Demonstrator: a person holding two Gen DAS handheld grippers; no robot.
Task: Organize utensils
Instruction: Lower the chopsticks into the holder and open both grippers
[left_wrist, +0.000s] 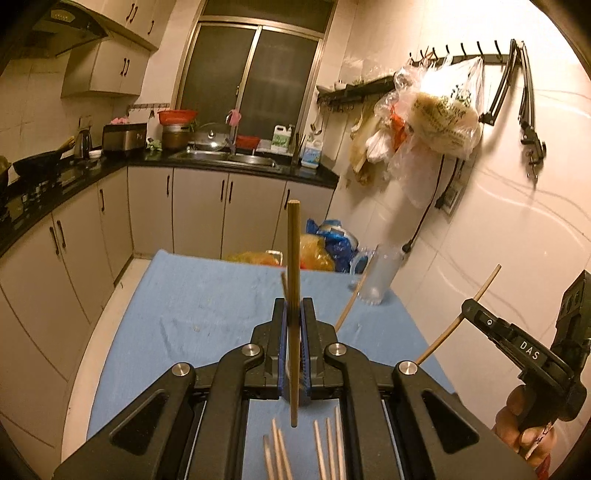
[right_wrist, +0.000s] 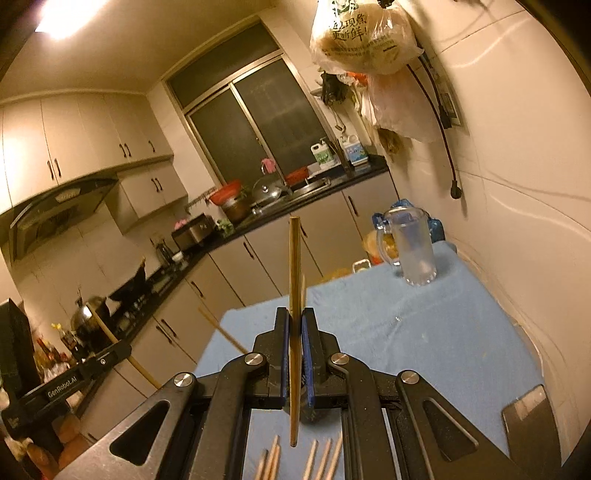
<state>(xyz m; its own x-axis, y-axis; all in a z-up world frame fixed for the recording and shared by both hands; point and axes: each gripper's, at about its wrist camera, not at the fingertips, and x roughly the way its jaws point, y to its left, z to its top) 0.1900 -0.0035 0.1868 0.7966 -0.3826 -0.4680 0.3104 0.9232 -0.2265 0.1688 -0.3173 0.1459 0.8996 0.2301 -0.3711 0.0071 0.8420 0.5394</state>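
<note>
Left tongs clamped on upright chopstick, right tongs likewise, plastic mug near blue cloth far edge.

place: you're in a home kitchen | evidence: range hood, wok on black counter, sink, wall cabinets, hanging grocery bags

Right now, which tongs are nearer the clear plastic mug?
Right. The right tongs, shut on a chopstick, sit on the clear plastic mug side; the left tongs, holding another chopstick, sit farther left.
</note>
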